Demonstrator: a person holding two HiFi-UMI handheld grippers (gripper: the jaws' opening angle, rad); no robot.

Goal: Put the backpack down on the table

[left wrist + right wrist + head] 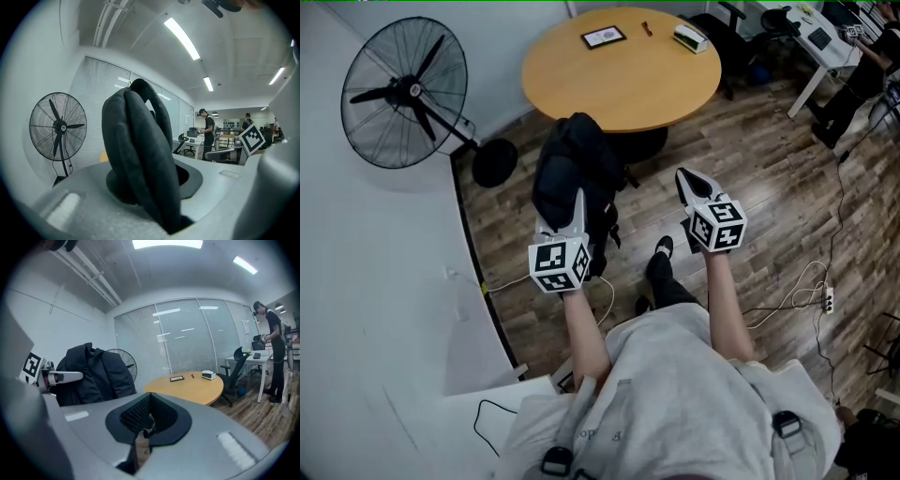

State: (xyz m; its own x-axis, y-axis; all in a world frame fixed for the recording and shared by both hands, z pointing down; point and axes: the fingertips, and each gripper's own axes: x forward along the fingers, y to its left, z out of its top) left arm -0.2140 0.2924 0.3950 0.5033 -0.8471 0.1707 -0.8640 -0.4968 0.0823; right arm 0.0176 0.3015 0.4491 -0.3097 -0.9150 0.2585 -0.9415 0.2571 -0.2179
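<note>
One backpack: the black fabric backpack [572, 169] hangs clear of the wooden floor, just short of the round tan wooden table [619, 89] and not yet on it.
Left gripper: my left gripper [578, 199] is clamped on the bag's thick padded black strap [140, 154], which fills the gap between my fingers.
Right gripper: my right gripper [682, 176] is beside the bag, fingers drawn together on nothing.
Handling: I judge it soft and slumping with some weight. Hung from one strap it is likely to swing, then sag and tip once it lands. The cloth should not slip.
Hold: I'd keep the strap and steady the body with my free fingers.
Landing spot: the table's near half is bare.
</note>
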